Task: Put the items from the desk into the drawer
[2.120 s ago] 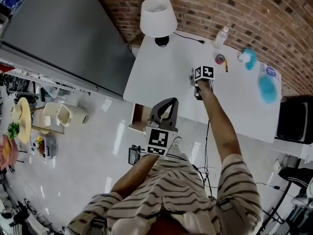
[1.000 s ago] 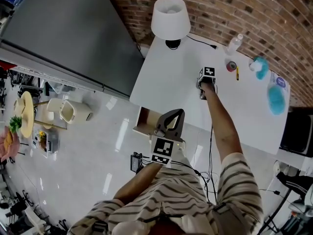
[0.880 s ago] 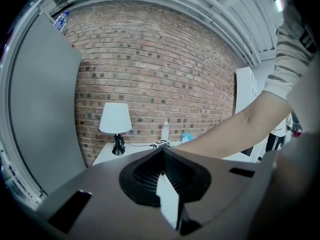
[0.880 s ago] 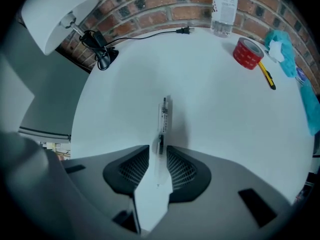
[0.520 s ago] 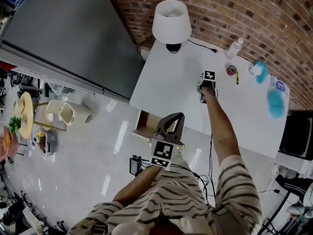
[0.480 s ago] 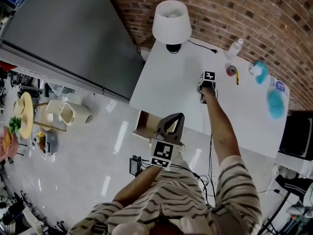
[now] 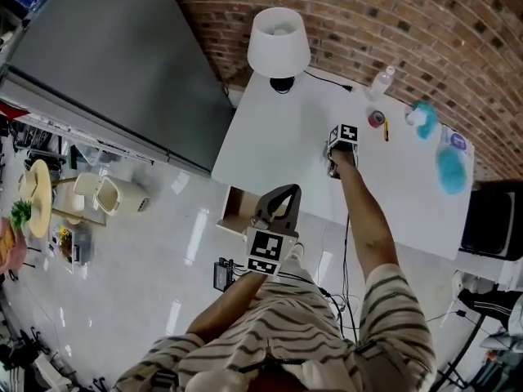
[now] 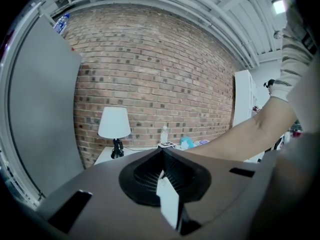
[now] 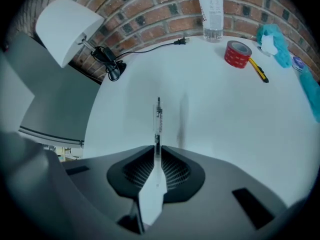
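One pen (image 9: 158, 118), thin and clear-barrelled, is the only item off the desk (image 9: 240, 124). The right gripper (image 9: 157, 153) has just been closing and now pinches the pen's lower end between its jaws. The rest of the pen sticks out past the tips over the middle of the desk, towards the left edge, and its shadow falls just beside it on the white top. The left gripper (image 8: 162, 159) has its jaws pressed together with nothing between them. In the head view it hangs off the near left corner of the desk, partly in front of the one open drawer (image 7: 233, 211) there. One white-shaded lamp (image 9: 62, 28) stands at the far left corner, and its single black cord (image 9: 145, 48) trails along the far edge. One clear plastic bottle (image 9: 211, 10) stands upright against that far edge. Just on its near side lie one red tape roll (image 9: 237, 53) and one yellow-and-black cutter (image 9: 259, 70), close together but apart. Two teal cloths sit nearer the right edge: a smaller one (image 9: 276, 43) by the far right corner with something white on it, and a larger one (image 7: 447, 168) nearer along the right edge. The person's right forearm (image 7: 364, 219) reaches in over the near edge. A brick wall (image 8: 150, 64) runs behind the desk, and a grey panel (image 7: 106, 55) stands beyond its left edge.
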The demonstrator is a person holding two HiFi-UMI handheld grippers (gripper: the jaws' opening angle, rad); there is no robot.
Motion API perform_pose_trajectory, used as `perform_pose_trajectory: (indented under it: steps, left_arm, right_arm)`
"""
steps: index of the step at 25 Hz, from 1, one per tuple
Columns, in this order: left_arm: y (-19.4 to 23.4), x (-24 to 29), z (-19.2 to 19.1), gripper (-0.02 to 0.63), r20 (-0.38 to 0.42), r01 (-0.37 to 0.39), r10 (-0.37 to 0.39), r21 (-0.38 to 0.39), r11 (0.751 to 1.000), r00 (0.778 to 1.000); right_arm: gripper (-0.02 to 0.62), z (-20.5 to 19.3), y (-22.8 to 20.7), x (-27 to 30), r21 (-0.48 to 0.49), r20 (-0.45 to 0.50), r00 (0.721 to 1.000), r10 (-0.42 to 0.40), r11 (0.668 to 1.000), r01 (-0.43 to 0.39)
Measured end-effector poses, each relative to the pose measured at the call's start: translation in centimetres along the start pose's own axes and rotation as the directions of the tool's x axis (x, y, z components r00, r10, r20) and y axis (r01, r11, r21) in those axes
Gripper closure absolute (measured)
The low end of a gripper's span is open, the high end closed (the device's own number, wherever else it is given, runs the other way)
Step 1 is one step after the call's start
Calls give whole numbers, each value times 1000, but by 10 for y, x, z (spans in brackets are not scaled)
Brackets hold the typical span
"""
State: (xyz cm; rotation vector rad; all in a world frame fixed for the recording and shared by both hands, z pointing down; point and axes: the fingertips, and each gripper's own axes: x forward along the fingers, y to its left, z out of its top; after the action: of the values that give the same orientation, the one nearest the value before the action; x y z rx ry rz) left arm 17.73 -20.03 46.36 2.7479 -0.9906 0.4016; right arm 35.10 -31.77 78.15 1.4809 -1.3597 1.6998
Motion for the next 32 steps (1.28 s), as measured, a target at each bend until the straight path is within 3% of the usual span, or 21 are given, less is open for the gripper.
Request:
perform_pose_trajectory:
  steps: [18, 28, 32]
  left_arm:
    - [-24, -25, 34, 603, 64, 26, -29, 41, 999, 998]
    - [-39, -47, 53, 603, 115, 29, -37, 72, 997, 993]
    - [-42, -56, 61, 603, 135, 26, -37, 85, 996, 990]
  right_arm:
    - [543, -28, 34, -86, -136, 183, 979, 90, 989, -66]
    - [543, -59, 63, -139, -180, 326, 932, 161, 978, -106]
    - [543, -70, 79, -166, -204, 386, 899, 208, 969, -136]
